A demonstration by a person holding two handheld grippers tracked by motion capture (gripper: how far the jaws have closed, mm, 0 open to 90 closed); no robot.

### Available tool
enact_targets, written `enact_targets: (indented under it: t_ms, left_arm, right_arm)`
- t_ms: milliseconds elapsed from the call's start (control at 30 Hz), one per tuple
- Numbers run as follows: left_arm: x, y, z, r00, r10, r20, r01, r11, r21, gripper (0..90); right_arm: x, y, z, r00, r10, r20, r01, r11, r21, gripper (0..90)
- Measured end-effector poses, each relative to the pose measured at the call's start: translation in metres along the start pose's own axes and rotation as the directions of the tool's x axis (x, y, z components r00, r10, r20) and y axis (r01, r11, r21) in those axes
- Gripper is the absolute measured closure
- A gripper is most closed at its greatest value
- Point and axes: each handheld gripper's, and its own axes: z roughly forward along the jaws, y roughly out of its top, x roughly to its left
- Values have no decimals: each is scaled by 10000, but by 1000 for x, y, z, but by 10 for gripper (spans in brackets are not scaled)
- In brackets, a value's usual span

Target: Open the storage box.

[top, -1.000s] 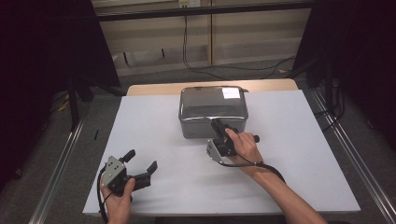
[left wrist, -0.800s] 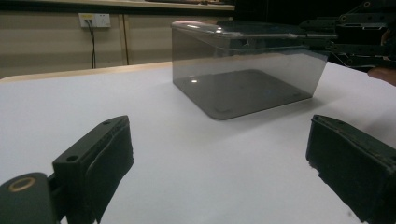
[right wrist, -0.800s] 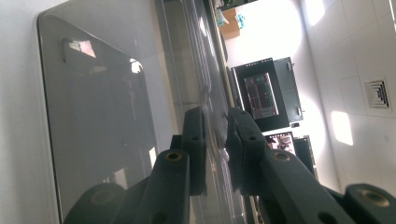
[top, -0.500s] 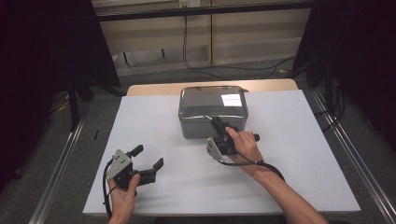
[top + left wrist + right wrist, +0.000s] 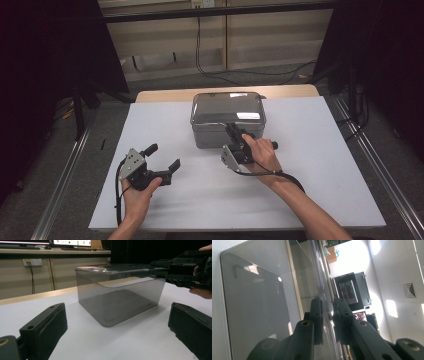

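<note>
The smoky transparent plastic box's [image 5: 227, 120] near wall is partly hidden behind the right claw [image 5: 233, 131]; its lid [image 5: 322, 285] runs past the right gripper view's top edge.

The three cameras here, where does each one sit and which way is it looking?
High view: above the person's side, facing forward and down on the white table; both forearms, left gripper, right gripper.
Left gripper view: low over the table, facing the smoky translucent plastic box between its open jaws; the right gripper at the clear lid.
Right gripper view: rolled sideways, along jaws pinching the lid's edge.
Shared: all show the box.
</note>
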Motion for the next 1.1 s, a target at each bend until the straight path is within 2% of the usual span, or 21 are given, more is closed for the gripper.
enact_targets:
  t_ms: [33, 100, 167, 300, 433, 533, 700, 867, 933, 1100]
  left_arm:
    - [0, 1, 2, 10000, -77, 21, 77, 10000, 12, 16]
    - [0, 2, 7, 10000, 68, 58, -67, 10000, -40, 19]
    - [2, 3, 12, 9993, 373, -14, -373, 9993, 21, 15]
    - [6, 6, 21, 9992, 400, -38, -400, 9992, -7, 17]
    - [8, 12, 33, 9978, 632, 178, -631, 9980, -52, 16]
    - [10, 15, 42, 9969, 781, 84, -780, 9969, -93, 26]
    - [14, 20, 55, 9985, 556, 19, -555, 9984, -120, 37]
    - [13, 21, 66, 9967, 813, 48, -813, 9966, 144, 38]
    - [13, 23, 71, 9966, 827, 21, -827, 9966, -26, 43]
    - [16, 27, 79, 9952, 979, -32, -980, 9952, -61, 43]
  right_arm:
    - [0, 0, 0, 10000, -2, -1, 2, 10000, -1, 790]
    - [0, 0, 0, 10000, 2, 9, -2, 10000, 14, 790]
    - [0, 0, 0, 10000, -12, 4, 12, 10000, -10, 790]
    - [-1, 0, 0, 10000, 13, 11, -13, 10000, -37, 791]
    - [-2, 0, 1, 10000, -14, 44, 14, 10000, -53, 792]
    - [-4, 1, 1, 10000, 42, 82, -41, 10000, -57, 792]
    - [-6, 1, 1, 9997, 186, 129, -184, 9998, -119, 792]
    - [-9, 1, 1, 9996, 204, 175, -202, 9997, -134, 794]
    - [-11, 1, 2, 9997, 130, 226, -127, 9998, -141, 796]
    - [-14, 2, 2, 9995, 193, 247, -190, 9997, -125, 799]
